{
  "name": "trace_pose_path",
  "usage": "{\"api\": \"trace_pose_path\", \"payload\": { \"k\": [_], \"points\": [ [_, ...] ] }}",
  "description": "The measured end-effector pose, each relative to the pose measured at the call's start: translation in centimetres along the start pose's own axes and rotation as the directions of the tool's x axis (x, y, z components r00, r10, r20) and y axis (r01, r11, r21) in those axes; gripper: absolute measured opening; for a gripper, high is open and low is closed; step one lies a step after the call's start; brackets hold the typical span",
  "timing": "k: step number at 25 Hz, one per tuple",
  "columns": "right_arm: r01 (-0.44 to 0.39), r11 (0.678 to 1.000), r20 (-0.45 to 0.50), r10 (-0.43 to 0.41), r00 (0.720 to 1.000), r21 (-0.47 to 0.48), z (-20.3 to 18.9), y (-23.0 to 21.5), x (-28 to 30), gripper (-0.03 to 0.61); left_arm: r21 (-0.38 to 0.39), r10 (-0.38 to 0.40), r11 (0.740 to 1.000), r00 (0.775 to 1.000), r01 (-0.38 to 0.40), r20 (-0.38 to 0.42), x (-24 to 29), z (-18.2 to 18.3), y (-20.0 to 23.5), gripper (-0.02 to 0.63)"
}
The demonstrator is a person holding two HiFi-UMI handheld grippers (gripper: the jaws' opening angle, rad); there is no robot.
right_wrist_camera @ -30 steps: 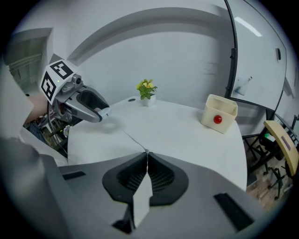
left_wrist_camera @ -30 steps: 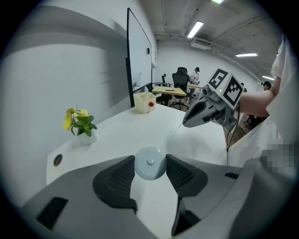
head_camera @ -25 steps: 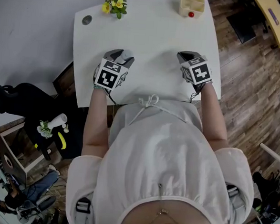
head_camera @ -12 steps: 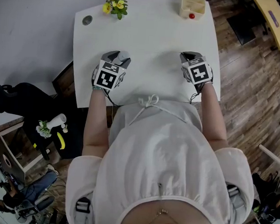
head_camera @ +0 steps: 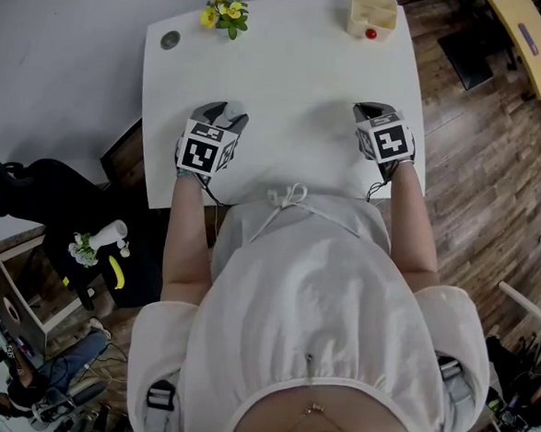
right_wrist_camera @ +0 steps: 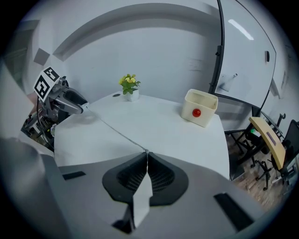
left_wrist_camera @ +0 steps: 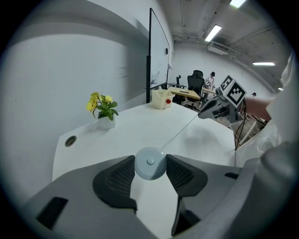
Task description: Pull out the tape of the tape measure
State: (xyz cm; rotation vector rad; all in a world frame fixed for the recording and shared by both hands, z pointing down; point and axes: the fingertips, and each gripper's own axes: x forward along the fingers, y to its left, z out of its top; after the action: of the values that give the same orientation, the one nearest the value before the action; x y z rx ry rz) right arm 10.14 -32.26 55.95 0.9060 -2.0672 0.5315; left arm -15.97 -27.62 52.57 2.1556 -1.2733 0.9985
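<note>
Over the last second my two tongs have drifted slightly apart above the near edge of the white tabletop: the left pair came a touch toward my body, and the right pair edged outward.

My left tongs are clamped on the tape measure, which is a small round case, pale blue-grey, with a little button at its centre. The ribbed pads press its two sides, so the jaws stand partly apart around it. Beyond these tongs, toward the far left corner, is a small pot of yellow flowers.

From the case a thin pale tape runs off to the right, straight and taut, just above the tabletop. Its long axis is the line joining my two tongs, roughly parallel to the near edge.

My right tongs are pinched fully together on the tape's free end, and a short white strip of it pokes out behind the pads. Beyond them, near the far right corner, sits a cream box with a red ball.

I judge that part of the tape is already drawn out. To draw out more, the right hand, which holds the free end, should go on rightward along that same line while the left hand keeps the case still.
</note>
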Motion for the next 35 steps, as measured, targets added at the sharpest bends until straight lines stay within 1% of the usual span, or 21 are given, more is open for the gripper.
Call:
{"api": "trace_pose_path", "payload": {
  "k": [2,6,8,10,14,19,22,24,26,27,29,35],
  "points": [
    [0.009,1.0,-0.014,-0.009,1.0,0.001,-0.3,-0.2,0.0,0.012,-0.001,0.005,1.0,1.0,-0.005,-0.005,0.0,-0.2,0.1,0.227],
    [0.091,0.996,-0.031,-0.091,0.995,-0.006,-1.1,-2.6,0.0,0.012,-0.014,0.057,0.998,0.998,-0.058,-0.03,-0.5,-1.3,1.8,0.227],
    [0.098,0.995,-0.014,-0.097,0.995,0.028,-1.1,-3.6,-0.4,0.012,-0.052,0.054,0.997,0.998,-0.055,-0.014,-0.9,-1.3,2.3,0.227],
    [0.09,0.994,0.002,-0.091,0.996,0.061,-0.9,-3.8,-0.5,0.012,-0.071,0.056,0.996,0.998,-0.056,-0.004,-1.0,-1.1,2.5,0.227],
    [0.103,0.993,-0.005,-0.103,0.995,0.054,-0.9,-3.9,-0.3,0.012,-0.069,0.061,0.996,0.998,-0.062,-0.011,-0.8,-1.4,2.5,0.227],
    [0.096,0.992,-0.021,-0.094,0.995,0.082,-1.3,-4.1,-0.3,0.012,-0.106,0.045,0.993,0.999,-0.046,-0.01,-0.7,-1.6,2.2,0.227],
    [0.14,0.987,-0.047,-0.137,0.989,0.078,-2.0,-5.0,-0.5,0.012,-0.117,0.075,0.99,0.997,-0.079,-0.033,-0.7,-2.5,2.9,0.227],
    [0.162,0.983,-0.055,-0.158,0.986,0.085,-2.4,-5.9,-0.8,0.012,-0.141,0.087,0.986,0.995,-0.093,-0.042,-1.0,-3.2,3.6,0.227],
    [0.147,0.982,-0.047,-0.142,0.989,0.117,-2.6,-6.1,-1.0,0.012,-0.168,0.08,0.982,0.996,-0.085,-0.038,-1.2,-3.4,3.8,0.227],
    [0.14,0.982,-0.045,-0.136,0.99,0.124,-2.6,-6.0,-1.0,0.013,-0.169,0.079,0.982,0.996,-0.085,-0.042,-1.1,-3.5,3.7,0.227],
    [0.132,0.985,-0.046,-0.127,0.991,0.113,-2.4,-5.5,-0.7,0.014,-0.159,0.08,0.983,0.995,-0.088,-0.054,-0.7,-3.6,3.6,0.227],
    [0.084,0.993,-0.048,-0.08,0.996,0.077,-1.8,-3.4,0.4,0.014,-0.15,0.053,0.987,0.996,-0.062,-0.068,0.1,-3.6,2.7,0.227]
  ]
}}
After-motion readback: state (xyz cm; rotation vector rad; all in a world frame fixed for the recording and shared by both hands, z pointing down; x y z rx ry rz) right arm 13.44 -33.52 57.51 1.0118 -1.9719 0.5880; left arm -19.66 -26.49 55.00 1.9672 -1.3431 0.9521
